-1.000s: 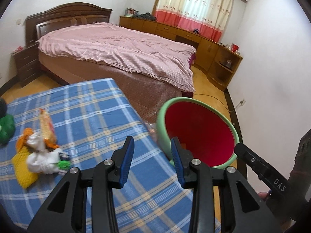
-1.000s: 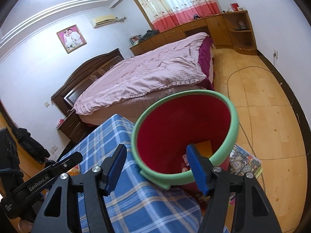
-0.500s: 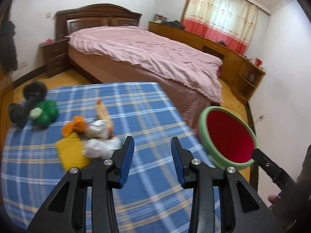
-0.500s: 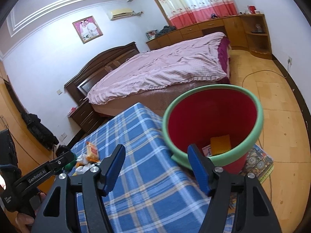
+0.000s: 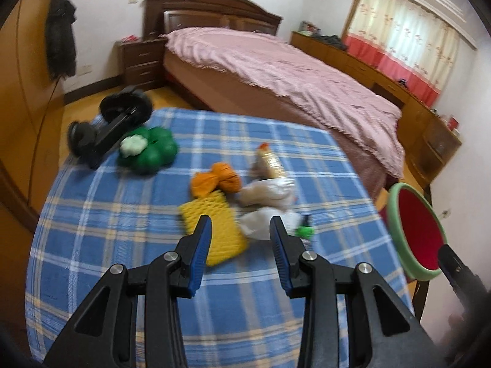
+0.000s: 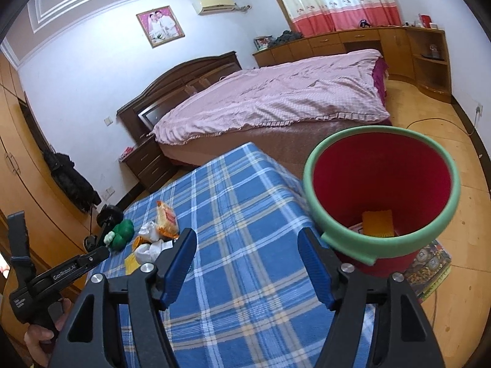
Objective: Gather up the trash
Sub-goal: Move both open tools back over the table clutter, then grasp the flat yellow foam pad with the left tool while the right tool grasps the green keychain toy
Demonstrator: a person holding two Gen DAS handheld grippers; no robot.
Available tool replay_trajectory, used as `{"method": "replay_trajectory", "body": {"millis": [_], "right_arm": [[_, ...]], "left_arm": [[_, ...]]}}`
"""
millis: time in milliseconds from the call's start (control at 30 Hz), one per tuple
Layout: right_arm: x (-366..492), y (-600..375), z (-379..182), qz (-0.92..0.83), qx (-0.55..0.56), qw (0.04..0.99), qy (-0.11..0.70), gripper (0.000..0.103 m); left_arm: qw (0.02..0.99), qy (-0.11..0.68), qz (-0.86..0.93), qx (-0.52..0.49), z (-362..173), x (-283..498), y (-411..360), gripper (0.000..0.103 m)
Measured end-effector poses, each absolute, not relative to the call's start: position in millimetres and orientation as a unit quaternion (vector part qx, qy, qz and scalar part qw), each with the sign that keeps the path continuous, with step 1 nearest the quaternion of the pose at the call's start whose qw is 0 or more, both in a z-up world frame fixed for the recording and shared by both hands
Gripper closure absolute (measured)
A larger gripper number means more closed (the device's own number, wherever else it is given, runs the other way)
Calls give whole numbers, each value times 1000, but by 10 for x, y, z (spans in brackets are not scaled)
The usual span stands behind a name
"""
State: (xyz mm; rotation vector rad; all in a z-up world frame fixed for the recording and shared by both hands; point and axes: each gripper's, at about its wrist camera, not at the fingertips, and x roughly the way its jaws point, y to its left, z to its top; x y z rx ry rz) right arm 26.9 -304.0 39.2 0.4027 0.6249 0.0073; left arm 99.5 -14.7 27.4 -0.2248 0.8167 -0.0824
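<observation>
Left wrist view is showing the left gripper (image 5: 241, 239) hanging half-spread and empty, just before the yellow sponge (image 5: 213, 227), probably aiming at it. Right gripper (image 6: 247, 257) is opening its empty fingers beside the red bin (image 6: 382, 165), which is waiting near for trash.

Left hand-held gripper (image 5: 241, 233) swung off the red bin (image 5: 419, 236), now far to its right; trash pile (image 5: 245, 202) on the table (image 5: 122, 208), previously far left, now lies straight ahead. Right hand-held gripper (image 6: 247, 247): jaws opening, nothing between; bin now right of its fingers.
</observation>
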Motion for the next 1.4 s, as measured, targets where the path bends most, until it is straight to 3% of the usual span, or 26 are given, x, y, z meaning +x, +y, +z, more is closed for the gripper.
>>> {"method": "replay_trajectory", "body": {"millis": [567,967,1267,1400], "right_arm": [[532,-2920,144,8,190,920,341,31],[700,-2849,40,18,179,914,363,31],[872,-2647,-28,38,159,912,377,31],[962,-2528,-66,51,151,908,387,31]], "left_arm": [[874,466,-12,-133,-350,1401,-5,64],[877,455,-26,-148,-445,1525,-98,64],[885,439,-38,-148,-434,1541,-139,90],[887,429,-45,-165,-362,1477,-37,93]]}}
